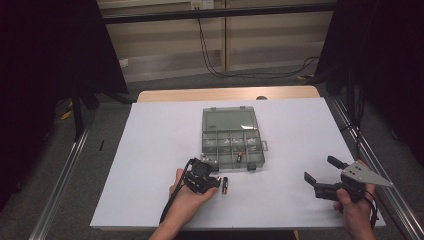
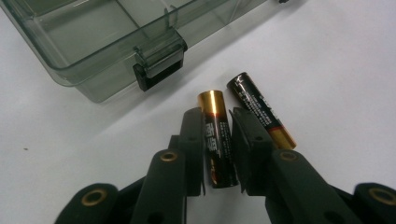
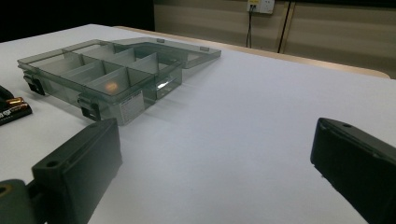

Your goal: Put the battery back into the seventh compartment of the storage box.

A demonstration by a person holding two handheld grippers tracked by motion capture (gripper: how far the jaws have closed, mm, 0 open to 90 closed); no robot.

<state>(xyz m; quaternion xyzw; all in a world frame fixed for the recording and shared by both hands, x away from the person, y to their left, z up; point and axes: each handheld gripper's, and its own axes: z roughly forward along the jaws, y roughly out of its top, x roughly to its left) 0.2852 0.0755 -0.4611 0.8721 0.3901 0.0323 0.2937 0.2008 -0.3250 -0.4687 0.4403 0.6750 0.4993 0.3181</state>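
Two black-and-gold batteries lie side by side on the white sheet in front of a clear grey compartment box [image 1: 231, 140]. In the left gripper view, my left gripper [image 2: 217, 114] has its black jaws closed against both sides of the nearer battery [image 2: 212, 105], which still rests on the sheet. The second battery [image 2: 259, 107] lies just to its right, touching the outside of the right jaw. In the high view, the left gripper [image 1: 217, 182] sits beside the batteries [image 1: 225, 185]. My right gripper [image 1: 320, 168] is held open over bare sheet at the right, its jaws [image 3: 217, 140] wide apart with nothing between them.
The box [image 3: 107, 74] stands with its lid folded flat behind it and small parts in some compartments; its front latch [image 2: 159, 67] is close to the batteries. The white sheet [image 1: 150, 150] covers most of the table. Cables hang by the wall behind.
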